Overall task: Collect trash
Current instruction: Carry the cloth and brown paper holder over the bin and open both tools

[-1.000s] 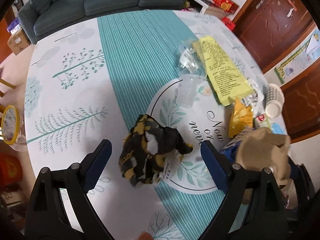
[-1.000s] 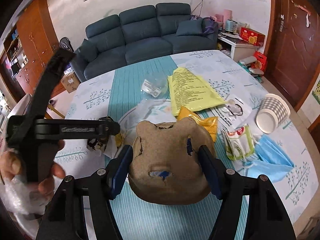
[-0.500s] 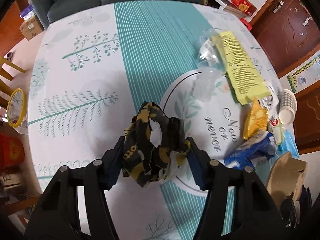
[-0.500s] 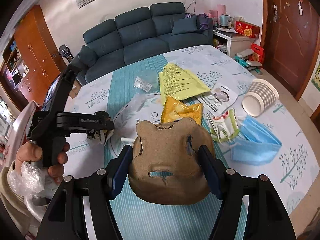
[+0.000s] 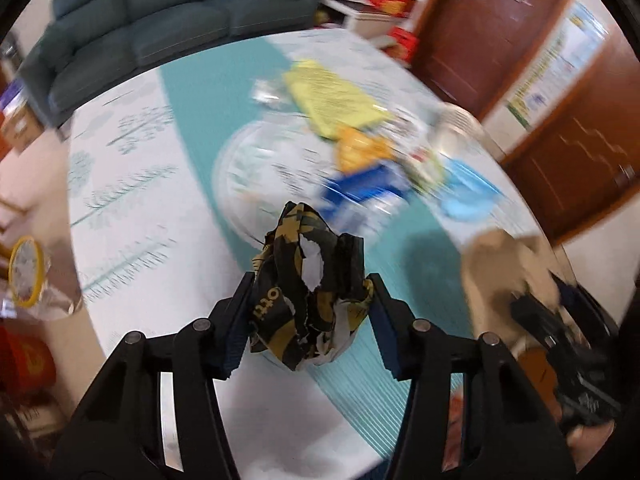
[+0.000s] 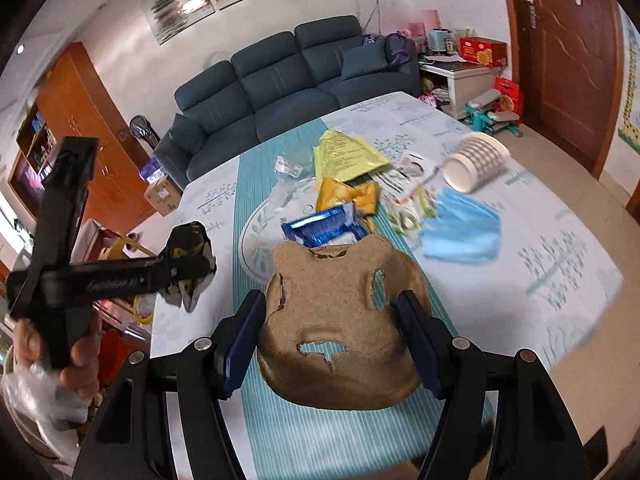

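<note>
My left gripper (image 5: pixel 310 300) is shut on a crumpled black-and-yellow wrapper (image 5: pixel 308 288) and holds it lifted above the table. In the right wrist view the same wrapper (image 6: pixel 190 264) hangs off the table's left edge in that gripper. My right gripper (image 6: pixel 332 312) is shut on a brown moulded-pulp cup carrier (image 6: pixel 340 328), held over the near teal stripe. The carrier shows at the right of the left wrist view (image 5: pixel 504 264). Loose trash lies mid-table: a blue foil wrapper (image 6: pixel 324 228), an orange packet (image 6: pixel 346 196), a yellow bag (image 6: pixel 344 156), a blue face mask (image 6: pixel 464 232), a tipped paper cup (image 6: pixel 476 164).
The table wears a white-and-teal cloth (image 6: pixel 540 264). A yellow-rimmed bin with a clear liner (image 5: pixel 26 276) stands on the floor at the table's left. A blue sofa (image 6: pixel 288 80) stands beyond the far edge. A wooden door (image 6: pixel 576 60) is at the right.
My left gripper closed on the black-and-yellow wrapper, lifted it off the table and swung it left towards the table edge. The right gripper kept its hold on the carrier.
</note>
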Motion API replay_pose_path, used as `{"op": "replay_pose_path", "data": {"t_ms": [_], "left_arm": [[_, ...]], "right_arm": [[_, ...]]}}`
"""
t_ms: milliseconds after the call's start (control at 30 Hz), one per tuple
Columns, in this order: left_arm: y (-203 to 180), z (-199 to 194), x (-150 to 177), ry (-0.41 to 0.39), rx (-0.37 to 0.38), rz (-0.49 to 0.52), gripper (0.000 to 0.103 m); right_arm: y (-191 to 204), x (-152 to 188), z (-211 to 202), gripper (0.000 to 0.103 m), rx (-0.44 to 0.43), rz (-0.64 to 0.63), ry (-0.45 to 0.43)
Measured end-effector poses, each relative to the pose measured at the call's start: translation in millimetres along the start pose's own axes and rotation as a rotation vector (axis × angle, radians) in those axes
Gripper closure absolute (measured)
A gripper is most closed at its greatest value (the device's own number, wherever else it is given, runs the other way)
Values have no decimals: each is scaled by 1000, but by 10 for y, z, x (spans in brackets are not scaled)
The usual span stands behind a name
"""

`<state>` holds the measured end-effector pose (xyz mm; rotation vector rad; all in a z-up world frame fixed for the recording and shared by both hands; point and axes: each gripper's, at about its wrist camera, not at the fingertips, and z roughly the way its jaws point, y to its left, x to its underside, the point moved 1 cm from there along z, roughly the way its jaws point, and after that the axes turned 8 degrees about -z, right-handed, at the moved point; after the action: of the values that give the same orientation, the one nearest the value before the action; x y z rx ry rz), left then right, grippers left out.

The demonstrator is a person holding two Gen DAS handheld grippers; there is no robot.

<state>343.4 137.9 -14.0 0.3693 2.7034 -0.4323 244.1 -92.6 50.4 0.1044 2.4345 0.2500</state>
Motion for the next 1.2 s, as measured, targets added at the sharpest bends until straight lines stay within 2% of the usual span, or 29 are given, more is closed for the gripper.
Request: {"op": "replay_pose_path", "data": {"t_ms": [233,400,700,867,1067,1200], "left_arm": [[-825,-188,674,36,108,156,53],[-1367,-105,1132,44,122,285,53],[-2086,316,1868,138,130,428,52],[-2266,577,2192,180,109,486,52],[-2318,961,2382,244,73,490,52],[-2326,1218,2498,286,41,499,52]], "right_arm": [[-314,669,-572,35,30,95,2],[-643,1225,-845,35,101,176,15],[-1290,2266,-1008,35,186,359,84],[-1535,2751,-909,35,196,431,146],[-1734,3113,-808,35,197,507,185],[-1910,3214,-707,35,220,569,200]]}}
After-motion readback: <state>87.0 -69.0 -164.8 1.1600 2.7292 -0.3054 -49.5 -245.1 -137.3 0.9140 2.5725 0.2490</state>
